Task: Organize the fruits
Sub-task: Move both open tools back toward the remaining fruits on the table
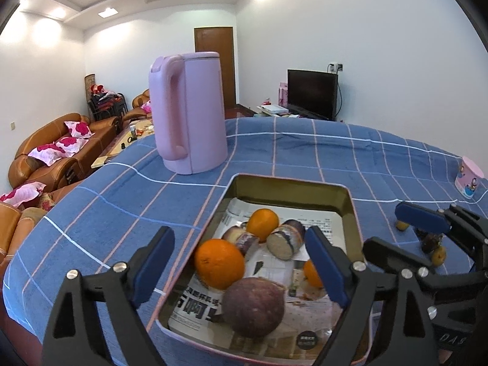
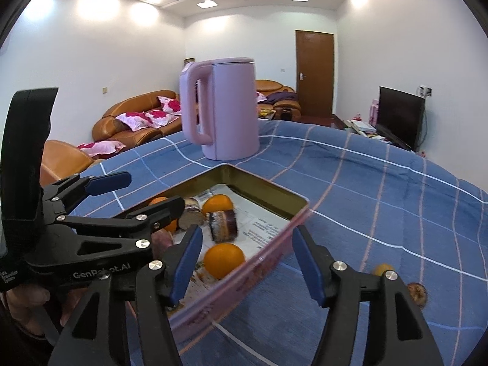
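A living room with brown sofas [image 1: 58, 149] lies behind the blue checked tablecloth [image 1: 106, 201]. The left gripper [image 1: 241, 268] hangs spread wide, holding nothing, over the tin [image 1: 353, 213] of fruit. The right gripper [image 2: 247, 262] straddles its rim, also wide and holding nothing; a nudge there could tip it. 2 loose fruits [image 2: 399, 280] wait just to its right.

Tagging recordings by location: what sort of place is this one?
Most likely a home living room: brown leather sofas with floral cushions, a television on a low stand, and a table under a blue checked cloth.
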### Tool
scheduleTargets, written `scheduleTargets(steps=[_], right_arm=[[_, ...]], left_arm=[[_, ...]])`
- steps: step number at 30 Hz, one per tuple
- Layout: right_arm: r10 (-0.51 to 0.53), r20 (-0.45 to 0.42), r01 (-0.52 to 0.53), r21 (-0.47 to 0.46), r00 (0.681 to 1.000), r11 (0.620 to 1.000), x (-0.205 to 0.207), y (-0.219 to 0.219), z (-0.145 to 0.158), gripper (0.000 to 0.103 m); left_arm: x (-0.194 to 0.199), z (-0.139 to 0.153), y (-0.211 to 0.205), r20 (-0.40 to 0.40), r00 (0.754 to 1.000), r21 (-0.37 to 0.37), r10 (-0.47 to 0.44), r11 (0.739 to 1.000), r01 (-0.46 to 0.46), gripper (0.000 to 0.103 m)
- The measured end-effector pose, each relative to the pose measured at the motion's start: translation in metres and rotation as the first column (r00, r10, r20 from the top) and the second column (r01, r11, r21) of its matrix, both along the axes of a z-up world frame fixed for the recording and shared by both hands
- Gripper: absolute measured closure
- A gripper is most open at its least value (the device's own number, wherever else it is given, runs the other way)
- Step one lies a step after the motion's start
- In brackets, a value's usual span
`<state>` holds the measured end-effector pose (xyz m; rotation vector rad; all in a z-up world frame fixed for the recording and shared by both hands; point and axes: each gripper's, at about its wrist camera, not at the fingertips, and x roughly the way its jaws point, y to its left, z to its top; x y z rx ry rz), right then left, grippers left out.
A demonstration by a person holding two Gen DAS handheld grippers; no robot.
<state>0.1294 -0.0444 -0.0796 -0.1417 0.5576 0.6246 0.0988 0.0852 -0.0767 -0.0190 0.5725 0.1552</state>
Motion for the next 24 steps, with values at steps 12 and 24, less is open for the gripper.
scheduleTargets(steps=[12,24], right_arm=[[-0.274,-0.012,0.273,-0.064,0.962,0.96,-0.017,-0.115,-0.001,0.04],[-0.302,-0.125,0.292,-0.092,0.945,0.952,-0.01,-0.142,-0.019,0.04]], left_arm=[[-0.006,0.002,-0.028,0.007,0.999,0.001,-0.047,0.999,0.047,0.012],[-0.008,0.004,-0.071,-0.007,0.993,0.039,-0.121,0.992,0.122,0.012]])
